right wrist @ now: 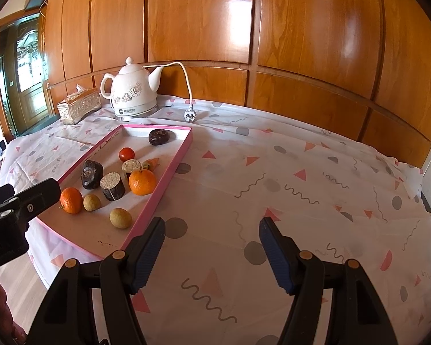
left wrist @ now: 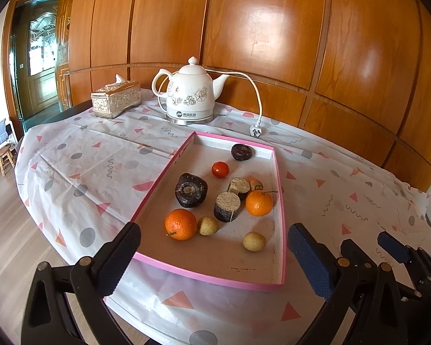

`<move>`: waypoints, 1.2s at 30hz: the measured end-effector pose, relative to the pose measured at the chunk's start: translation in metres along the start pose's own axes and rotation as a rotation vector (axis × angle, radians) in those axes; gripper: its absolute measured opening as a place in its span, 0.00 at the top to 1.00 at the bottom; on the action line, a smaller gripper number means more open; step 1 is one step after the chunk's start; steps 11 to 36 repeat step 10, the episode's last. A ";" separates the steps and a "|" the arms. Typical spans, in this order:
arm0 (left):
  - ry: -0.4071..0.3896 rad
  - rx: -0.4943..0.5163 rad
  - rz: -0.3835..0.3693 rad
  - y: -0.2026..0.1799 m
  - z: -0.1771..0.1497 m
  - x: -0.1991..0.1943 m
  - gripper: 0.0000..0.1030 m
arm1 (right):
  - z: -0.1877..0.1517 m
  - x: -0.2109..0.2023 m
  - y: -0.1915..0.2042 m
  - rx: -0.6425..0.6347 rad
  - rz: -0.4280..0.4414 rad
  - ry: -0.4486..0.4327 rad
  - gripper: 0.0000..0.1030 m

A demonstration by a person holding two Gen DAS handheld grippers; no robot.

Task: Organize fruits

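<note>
Glossy wood-panel wall [left wrist: 273, 28] behind; glazed wooden door [left wrist: 41, 57] far left; pale plank floor [left wrist: 3, 230]; small stool [left wrist: 4, 156].

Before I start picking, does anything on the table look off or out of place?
The kettle's plug lies loose on the cloth, not plugged in, just behind the pink tray. The tray sits askew to the table edge. A carrot stub lies among the fruit. Nothing spilled.

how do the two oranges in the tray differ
The near orange sits toward the tray's left edge, touching a small tan fruit; the far orange sits by the right edge, against a dark cut piece. The near orange's stem points down toward the camera, the far orange's stem up and right. Both are round and bright orange.
</note>
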State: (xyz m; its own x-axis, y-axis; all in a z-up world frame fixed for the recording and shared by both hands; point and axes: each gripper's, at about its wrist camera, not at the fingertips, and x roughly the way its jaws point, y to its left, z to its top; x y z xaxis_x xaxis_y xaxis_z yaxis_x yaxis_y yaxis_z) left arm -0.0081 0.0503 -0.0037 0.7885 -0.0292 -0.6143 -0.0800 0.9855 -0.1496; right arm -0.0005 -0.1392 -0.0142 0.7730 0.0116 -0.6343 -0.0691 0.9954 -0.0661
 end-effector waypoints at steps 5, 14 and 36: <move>0.004 -0.009 -0.006 0.002 0.000 0.001 0.00 | 0.000 0.001 0.001 -0.003 0.000 0.004 0.33; -0.003 -0.021 -0.010 0.004 -0.001 0.001 0.03 | -0.002 0.002 0.000 -0.003 0.004 0.008 0.33; -0.003 -0.021 -0.010 0.004 -0.001 0.001 0.03 | -0.002 0.002 0.000 -0.003 0.004 0.008 0.33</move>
